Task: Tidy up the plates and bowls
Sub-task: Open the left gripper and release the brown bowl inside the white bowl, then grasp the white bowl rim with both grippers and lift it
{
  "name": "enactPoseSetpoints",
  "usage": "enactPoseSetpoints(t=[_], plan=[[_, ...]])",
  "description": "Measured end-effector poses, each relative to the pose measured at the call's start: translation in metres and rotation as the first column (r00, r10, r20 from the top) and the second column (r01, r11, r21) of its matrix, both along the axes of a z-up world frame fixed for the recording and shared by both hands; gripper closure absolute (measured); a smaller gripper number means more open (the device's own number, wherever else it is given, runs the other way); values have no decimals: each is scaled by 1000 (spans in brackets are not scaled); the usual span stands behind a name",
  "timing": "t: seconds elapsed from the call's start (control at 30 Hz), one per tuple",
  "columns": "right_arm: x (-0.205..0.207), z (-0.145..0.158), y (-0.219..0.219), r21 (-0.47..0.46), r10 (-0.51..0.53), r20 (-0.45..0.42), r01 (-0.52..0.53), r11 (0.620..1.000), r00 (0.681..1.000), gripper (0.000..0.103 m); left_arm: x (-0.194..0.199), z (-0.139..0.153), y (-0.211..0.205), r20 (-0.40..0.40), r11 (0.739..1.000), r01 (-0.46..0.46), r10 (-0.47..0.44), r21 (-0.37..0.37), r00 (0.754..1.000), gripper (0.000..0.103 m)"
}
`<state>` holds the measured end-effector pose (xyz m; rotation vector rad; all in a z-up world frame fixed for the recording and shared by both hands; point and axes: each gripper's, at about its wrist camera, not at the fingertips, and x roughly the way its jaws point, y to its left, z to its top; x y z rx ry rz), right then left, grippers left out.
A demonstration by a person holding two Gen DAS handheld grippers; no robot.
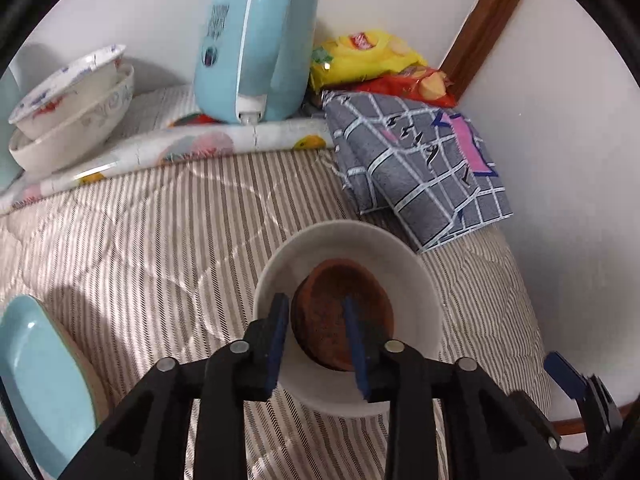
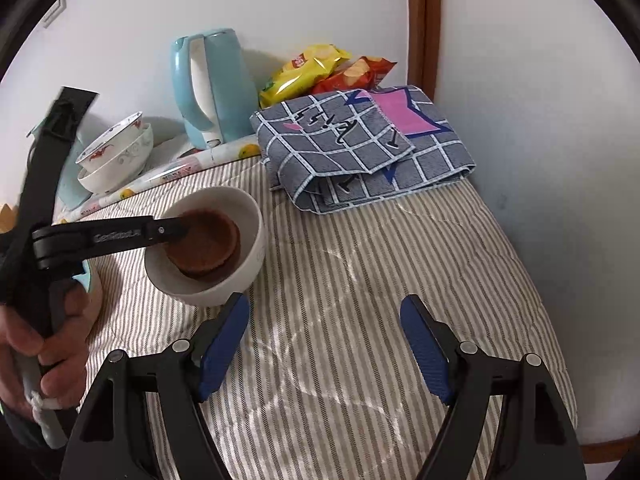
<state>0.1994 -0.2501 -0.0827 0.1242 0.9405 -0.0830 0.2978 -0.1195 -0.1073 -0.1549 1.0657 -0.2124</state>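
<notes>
A small brown bowl point(image 1: 344, 312) sits inside a white bowl point(image 1: 360, 244) on the striped quilt. My left gripper point(image 1: 316, 344) straddles the brown bowl's near rim, one finger outside and one inside, with a gap showing between the jaws. In the right wrist view the left gripper point(image 2: 180, 228) reaches into the white bowl point(image 2: 248, 248) over the brown bowl point(image 2: 208, 248). My right gripper point(image 2: 324, 348) is open and empty over the quilt, right of the white bowl. Two nested patterned bowls point(image 1: 68, 112) stand at the back left and show in the right wrist view point(image 2: 116, 156).
A light blue kettle point(image 1: 256, 40) stands against the wall on a floral mat point(image 1: 192, 144). Snack bags point(image 1: 368, 60) and a folded grey checked cloth point(image 1: 416, 168) lie at the back right. A light blue plate point(image 1: 36, 380) sits at the left edge. Walls close off the back and right.
</notes>
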Motion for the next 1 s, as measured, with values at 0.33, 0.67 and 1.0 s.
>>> enactPoseSetpoints(t=[0.33,0.67,1.0], plan=[[33,0,9,83,57,23,-58,995,998,26,-8,9,36,1,997,-73,73,-9,997,73],[72,-22,19,76,64,-45,-61,995,997,43,-1,-15,31,-59,998,-67,68,21,996,73],[97,-55,34,13,82,-158,-80,997,984,66,11,-34,25,-76,996,-55,60,69,995,73]])
